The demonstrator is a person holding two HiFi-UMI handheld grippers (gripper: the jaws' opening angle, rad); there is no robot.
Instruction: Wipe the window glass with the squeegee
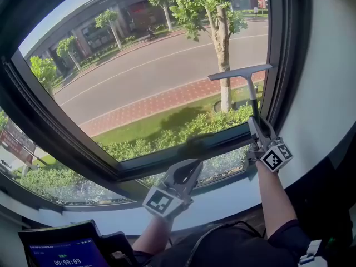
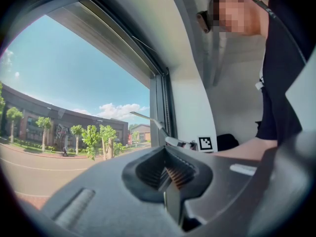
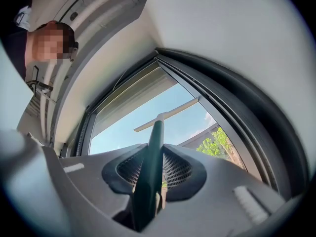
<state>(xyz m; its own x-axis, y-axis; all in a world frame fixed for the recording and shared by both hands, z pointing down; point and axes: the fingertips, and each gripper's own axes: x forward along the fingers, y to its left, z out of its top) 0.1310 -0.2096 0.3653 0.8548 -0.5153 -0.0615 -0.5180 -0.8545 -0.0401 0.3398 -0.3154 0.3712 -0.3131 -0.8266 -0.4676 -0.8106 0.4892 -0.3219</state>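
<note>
Head view, tool: the dark-green-handled squeegee with a pale straight blade bar (image 1: 251, 93) stands upright at the right edge of the clear window glass (image 1: 139, 77), with its bar on top and lying crosswise
Head view, right claw: the right gripper (image 1: 258, 128) clamps the low end of the handle, so the long axis runs straight up and away from it; whether the bar touches the pane cannot be told
Head view, left claw: the left gripper (image 1: 185, 175) hangs over the white sill (image 1: 233, 196), well apart from the tool, so the right hand is far nearer
Left gripper view, jaws: the ribbed pads are pressed together with nothing between them; the squeegee shows far off beside the dark metal frame (image 2: 160, 95)
Right gripper view, jaws: narrow, closed on the green handle, which rises from them to the bar against the sky
Surface: smooth glass, hemmed on the right by that frame
Room: open pane lies left of and below the bar, so a stroke probably goes that way; the bar's right end may catch the frame
</note>
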